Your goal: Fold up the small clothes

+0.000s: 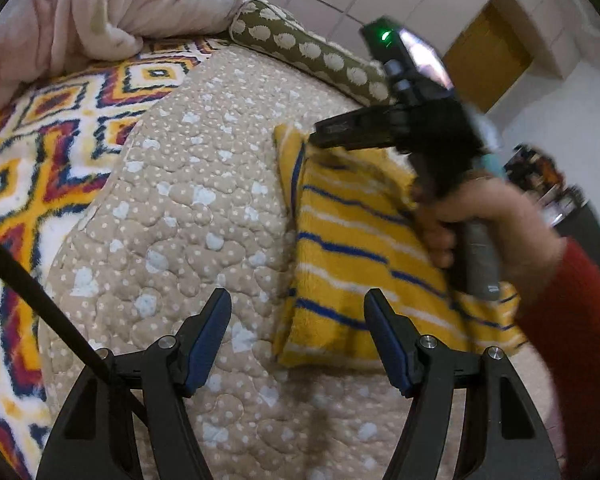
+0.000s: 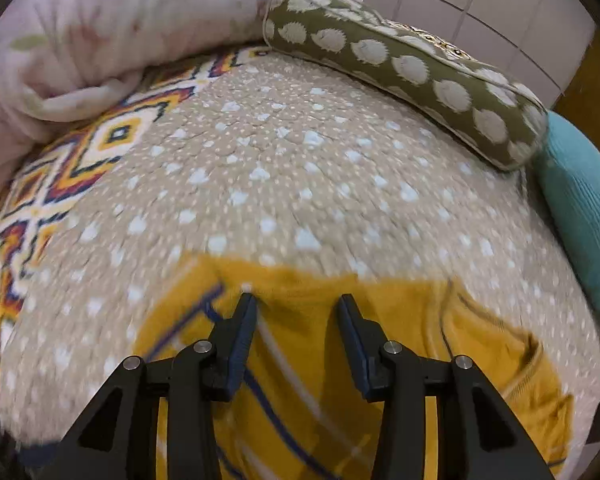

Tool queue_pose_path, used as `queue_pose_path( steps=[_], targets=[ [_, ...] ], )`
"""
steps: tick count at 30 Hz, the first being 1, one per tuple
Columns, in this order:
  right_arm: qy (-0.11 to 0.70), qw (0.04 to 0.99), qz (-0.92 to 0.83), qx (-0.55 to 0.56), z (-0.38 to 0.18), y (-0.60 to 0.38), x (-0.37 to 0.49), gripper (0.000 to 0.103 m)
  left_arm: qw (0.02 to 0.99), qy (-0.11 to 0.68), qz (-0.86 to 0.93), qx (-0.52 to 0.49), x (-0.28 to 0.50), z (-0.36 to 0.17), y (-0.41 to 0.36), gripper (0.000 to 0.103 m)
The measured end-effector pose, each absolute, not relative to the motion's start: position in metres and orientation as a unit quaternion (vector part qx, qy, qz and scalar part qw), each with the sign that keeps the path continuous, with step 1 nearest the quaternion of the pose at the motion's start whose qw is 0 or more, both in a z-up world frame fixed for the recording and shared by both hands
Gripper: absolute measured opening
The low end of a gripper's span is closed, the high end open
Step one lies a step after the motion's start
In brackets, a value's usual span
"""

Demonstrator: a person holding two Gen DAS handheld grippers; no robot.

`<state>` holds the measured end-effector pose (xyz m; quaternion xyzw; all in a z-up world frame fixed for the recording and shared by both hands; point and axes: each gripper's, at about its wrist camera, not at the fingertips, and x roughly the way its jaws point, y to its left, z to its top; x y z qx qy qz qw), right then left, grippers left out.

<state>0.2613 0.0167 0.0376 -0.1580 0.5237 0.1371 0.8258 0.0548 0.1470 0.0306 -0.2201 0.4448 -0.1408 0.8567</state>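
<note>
Yellow striped garment motion-blurred, cut by bottom edge.

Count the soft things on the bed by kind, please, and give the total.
Striped yellow garment: 1
Pillows, hedgehog-print olive and teal: 2
Pink comforter: 1
Beige dotted quilt: 1
Diamond-pattern blanket: 1
Total: 6

The left wrist camera sits just behind the left tongs and looks down and forward over the bed. It sees the right tongs from the side, off to its right. The right wrist camera sits behind the right tongs, very close above the yellow cloth, facing the pillow. Both views share the bed, yellow cloth, pillow and pink blanket.
</note>
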Motion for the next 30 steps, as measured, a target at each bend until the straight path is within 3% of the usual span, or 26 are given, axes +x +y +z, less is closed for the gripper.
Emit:
queue_pose_path(
  steps=[6, 12, 17, 23, 25, 30],
  targets=[
    [0.493, 0.852, 0.128, -0.12, 0.072, 0.019, 0.253, 0.046, 0.866, 0.42, -0.106, -0.25, 0.051, 0.048, 0.184, 0.068],
    [0.448, 0.854, 0.218, -0.148, 0.114, 0.015, 0.141, 0.046, 0.883, 0.4, -0.022, -0.243, 0.043, 0.056, 0.217, 0.068],
    [0.424, 0.833, 0.282, -0.216, 0.093, 0.037, 0.049, 0.047, 0.885, 0.4, 0.002, -0.238, 0.044, 0.053, 0.229, 0.068],
    [0.39, 0.822, 0.251, -0.331, 0.041, 0.073, 0.024, 0.046, 0.889, 0.397, 0.02, -0.227, 0.039, 0.053, 0.238, 0.068],
    [0.402, 0.821, 0.245, -0.324, 0.03, 0.077, 0.03, 0.022, 0.89, 0.391, 0.031, -0.233, 0.034, 0.055, 0.248, 0.068],
    [0.44, 0.827, 0.25, -0.245, 0.04, 0.081, 0.049, 0.011, 0.889, 0.373, 0.075, -0.254, 0.03, 0.057, 0.281, 0.068]
  ],
)
